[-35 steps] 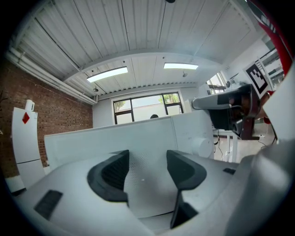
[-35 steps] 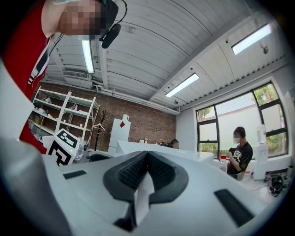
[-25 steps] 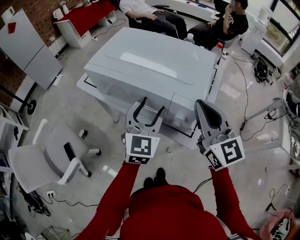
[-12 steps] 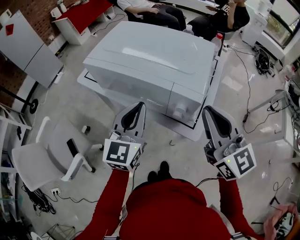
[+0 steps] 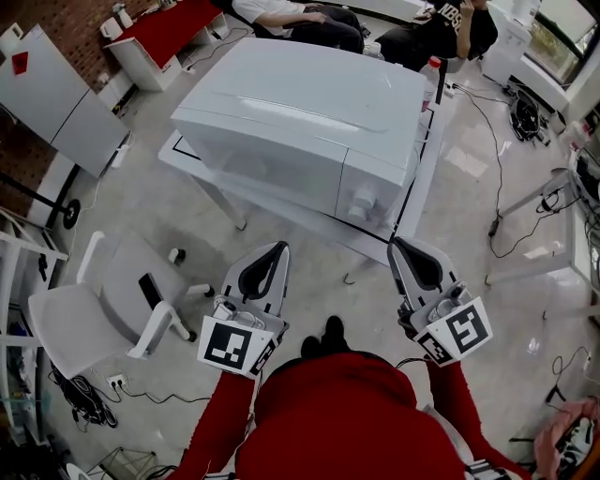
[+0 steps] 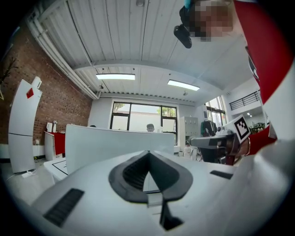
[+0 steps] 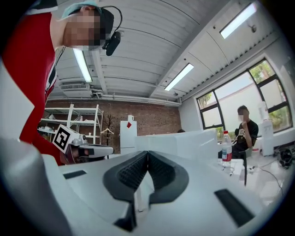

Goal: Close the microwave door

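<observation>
The white microwave (image 5: 300,112) stands on a white table (image 5: 281,214), its door flat against the front beside the knob panel (image 5: 367,199). My left gripper (image 5: 282,247) hangs in front of the table, clear of the microwave; its jaws have just been closing and now meet with nothing between them. My right gripper (image 5: 394,243) is level with it to the right, also shut and empty. In the left gripper view the closed tips (image 6: 148,152) point at the microwave (image 6: 110,143). In the right gripper view the shut tips (image 7: 147,153) face the microwave (image 7: 189,140).
A white office chair (image 5: 98,319) stands at my left on the floor. Two people sit behind the table, near a bottle (image 5: 430,94). A white cabinet (image 5: 52,94), a red table (image 5: 173,26) and floor cables (image 5: 520,122) ring the area.
Both grippers have drawn back from the microwave front toward my body. The left jaws went from wide open to shut. The microwave door looks flush now.
</observation>
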`<state>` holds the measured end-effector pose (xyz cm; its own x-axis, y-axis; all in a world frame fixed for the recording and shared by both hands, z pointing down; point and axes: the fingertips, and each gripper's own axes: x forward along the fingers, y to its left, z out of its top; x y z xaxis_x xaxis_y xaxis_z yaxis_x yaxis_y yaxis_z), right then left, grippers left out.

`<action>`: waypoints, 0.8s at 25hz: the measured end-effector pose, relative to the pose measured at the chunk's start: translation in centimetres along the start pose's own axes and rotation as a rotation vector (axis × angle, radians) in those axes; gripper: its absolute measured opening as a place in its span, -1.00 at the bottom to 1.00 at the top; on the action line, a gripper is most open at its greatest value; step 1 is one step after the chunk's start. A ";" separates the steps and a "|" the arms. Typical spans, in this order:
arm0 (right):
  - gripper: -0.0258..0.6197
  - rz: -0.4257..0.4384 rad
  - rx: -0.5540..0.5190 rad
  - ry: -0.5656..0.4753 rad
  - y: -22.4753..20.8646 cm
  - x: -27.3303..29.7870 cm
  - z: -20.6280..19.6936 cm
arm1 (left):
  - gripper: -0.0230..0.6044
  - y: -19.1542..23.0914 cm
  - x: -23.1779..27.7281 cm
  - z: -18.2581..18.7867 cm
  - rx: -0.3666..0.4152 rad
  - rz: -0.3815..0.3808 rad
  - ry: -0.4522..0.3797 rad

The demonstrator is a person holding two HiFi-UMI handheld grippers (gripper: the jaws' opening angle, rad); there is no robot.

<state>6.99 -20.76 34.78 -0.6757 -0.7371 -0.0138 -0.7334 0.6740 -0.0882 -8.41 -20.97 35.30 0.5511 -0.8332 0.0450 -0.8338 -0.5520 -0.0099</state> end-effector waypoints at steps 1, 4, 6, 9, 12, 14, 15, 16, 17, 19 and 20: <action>-0.88 -0.004 0.011 0.009 0.3 -0.2 -0.6 | -0.90 -0.2 -0.5 -0.3 -0.010 0.003 0.003; -0.88 -0.009 0.050 0.036 1.2 -0.7 -2.3 | -0.90 -0.3 -1.5 -1.3 -0.058 0.014 0.015; -0.88 -0.006 0.067 0.043 1.6 -0.8 -2.9 | -0.90 -0.2 -2.0 -1.8 -0.088 0.024 0.020; -0.88 0.001 0.065 0.047 2.1 -0.9 -3.1 | -0.90 -0.3 -2.5 -2.1 -0.093 0.033 0.025; -0.88 0.002 0.048 0.051 2.3 -0.9 -3.1 | -0.90 -0.6 -2.8 -2.1 -0.078 0.034 0.029; -0.88 0.001 0.041 0.054 2.4 -0.9 -3.2 | -0.90 -0.8 -2.8 -2.0 -0.069 0.032 0.028; -0.89 0.002 0.040 0.055 2.4 -0.8 -3.2 | -0.90 -0.8 -2.7 -2.0 -0.067 0.031 0.027; -0.88 0.002 0.040 0.057 2.4 -0.8 -3.3 | -0.90 -0.8 -2.7 -2.0 -0.066 0.031 0.026; -0.88 0.002 0.041 0.060 2.4 -0.8 -3.4 | -0.90 -0.8 -2.6 -2.0 -0.067 0.033 0.026; -0.88 0.000 0.041 0.064 2.4 -0.8 -3.5 | -0.90 -0.8 -2.6 -2.1 -0.068 0.034 0.026; -0.88 -0.002 0.041 0.065 2.4 -0.7 -3.5 | -0.90 -0.8 -2.5 -2.1 -0.067 0.033 0.026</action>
<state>5.47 -18.43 38.10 -0.6784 -0.7329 0.0508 -0.7322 0.6688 -0.1289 -9.20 -18.36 37.27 0.5232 -0.8491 0.0721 -0.8521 -0.5204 0.0554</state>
